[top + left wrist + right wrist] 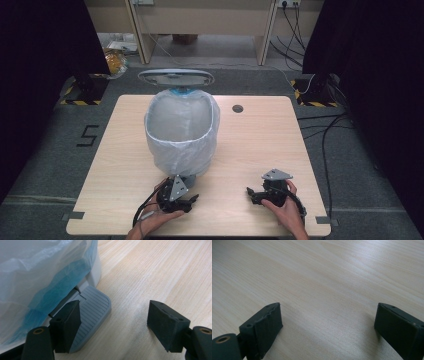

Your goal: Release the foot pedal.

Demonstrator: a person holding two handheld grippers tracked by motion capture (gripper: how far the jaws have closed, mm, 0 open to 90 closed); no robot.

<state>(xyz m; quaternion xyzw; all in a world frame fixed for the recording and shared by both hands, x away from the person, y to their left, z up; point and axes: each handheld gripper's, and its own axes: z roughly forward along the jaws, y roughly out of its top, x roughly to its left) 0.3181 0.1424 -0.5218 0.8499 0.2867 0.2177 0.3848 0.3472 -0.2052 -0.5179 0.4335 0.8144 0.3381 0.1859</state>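
- Centrally on the pale wooden table [250,145] stands a white pedal bin [182,132] lined with a thin translucent white plastic bag [165,150], its grey oval lid [175,76] tipped up at the far side.
- Through the bag a blue tint shows low on the bin's body in the left gripper view.
- At the bin's near foot a grey ribbed foot pedal [93,312] juts out onto the table.
- The left gripper [186,202], held in the person's left hand [155,220], sits just in front of the bin; its jaws are spread wide, one black pad [68,323] over the pedal's edge, the other over bare wood, with nothing between them.
- Whether that pad touches the pedal cannot be told.
- The right gripper [251,194], in the person's right hand [285,210], rests near the table's front edge, well apart from the bin, its jaws likewise wide apart over bare wood grain.
- A small round hole [237,108] marks the table's far side.
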